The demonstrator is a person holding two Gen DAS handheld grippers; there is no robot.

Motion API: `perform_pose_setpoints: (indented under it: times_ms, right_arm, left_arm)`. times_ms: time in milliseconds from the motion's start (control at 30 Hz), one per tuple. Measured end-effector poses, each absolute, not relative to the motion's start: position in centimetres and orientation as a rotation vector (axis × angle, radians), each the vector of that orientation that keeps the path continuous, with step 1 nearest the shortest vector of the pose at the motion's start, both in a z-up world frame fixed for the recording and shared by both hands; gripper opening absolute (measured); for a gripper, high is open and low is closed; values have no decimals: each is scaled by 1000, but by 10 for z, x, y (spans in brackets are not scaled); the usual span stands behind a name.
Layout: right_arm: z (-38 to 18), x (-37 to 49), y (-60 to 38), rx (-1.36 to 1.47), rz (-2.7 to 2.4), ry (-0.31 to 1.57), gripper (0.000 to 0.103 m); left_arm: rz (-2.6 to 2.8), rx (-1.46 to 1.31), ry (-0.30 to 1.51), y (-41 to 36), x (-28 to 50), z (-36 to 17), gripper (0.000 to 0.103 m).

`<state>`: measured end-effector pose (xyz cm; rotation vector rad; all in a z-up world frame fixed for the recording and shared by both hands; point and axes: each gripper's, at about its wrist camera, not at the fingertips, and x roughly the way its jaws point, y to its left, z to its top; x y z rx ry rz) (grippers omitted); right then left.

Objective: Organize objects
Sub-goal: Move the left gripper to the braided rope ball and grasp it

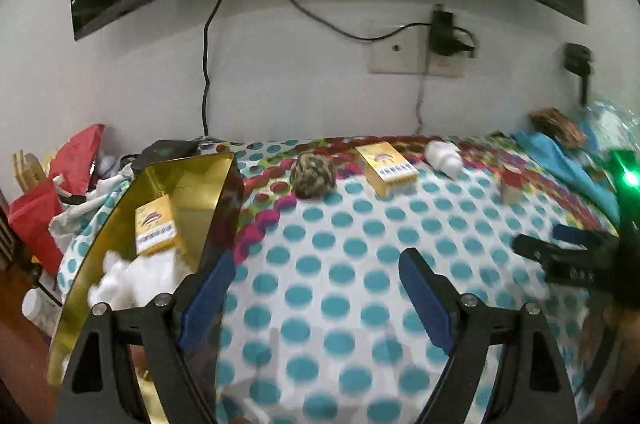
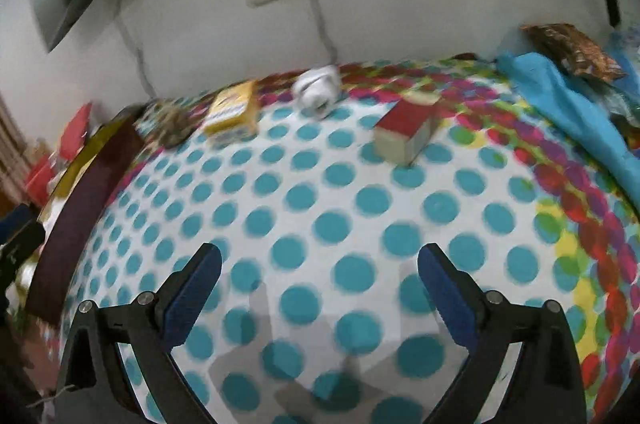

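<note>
Both pairs of blue-padded fingers stood spread wide with nothing between them: the left gripper (image 1: 316, 288) hovered over the dotted cloth (image 1: 360, 264) right beside the gold-lined box (image 1: 192, 184), and the right gripper (image 2: 320, 288) hung over bare cloth further right.

At far left, the box already held a yellow pack (image 1: 156, 228) lying against its inner wall and some crumpled white stuff (image 1: 132, 280) below it. Its dark outer wall ran just past the left gripper's left finger.

Four things lay loose in a row near the wall, well ahead of both grippers: a woven ball (image 1: 312, 174), a second yellow box (image 1: 386, 168), a white bottle (image 1: 442, 154) on its side, and a red-topped block (image 2: 404, 132). From the right wrist view the block sat ahead and slightly right of the fingers, its long axis running away toward the wall, so the right gripper seemed the nearer one and would likely close across its narrow width. The ball lay closest to the box, on the left gripper's side.
</note>
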<state>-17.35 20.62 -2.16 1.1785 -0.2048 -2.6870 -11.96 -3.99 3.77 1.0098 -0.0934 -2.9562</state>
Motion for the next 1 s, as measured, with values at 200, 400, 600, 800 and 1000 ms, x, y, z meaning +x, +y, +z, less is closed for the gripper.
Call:
perform_pose_setpoints:
  times_ms: [200,400,600,800,1000]
  right_arm:
    - [-21,-217,225,1231,-2810,-173,99]
    - [-29,-234,242,1317,-2760,-276,103]
    - [-27,-229,251,1264,-2728,-384,103]
    - [-26,-232,245,1285,-2737,-352,103]
    - [-25,-236,243,1294,-2750,-347,103]
  left_arm:
    - [-2858,1084,-180,-31,-180,19,86]
    - [-2805,1149,-166,-38,-236,-3,86]
    - [-2737,1247,6,-56,-295,-25,86]
    - [-2706,1301,5,-55,-326,-40,88]
    - [-2728,1290,5,-53,-321,-36,56]
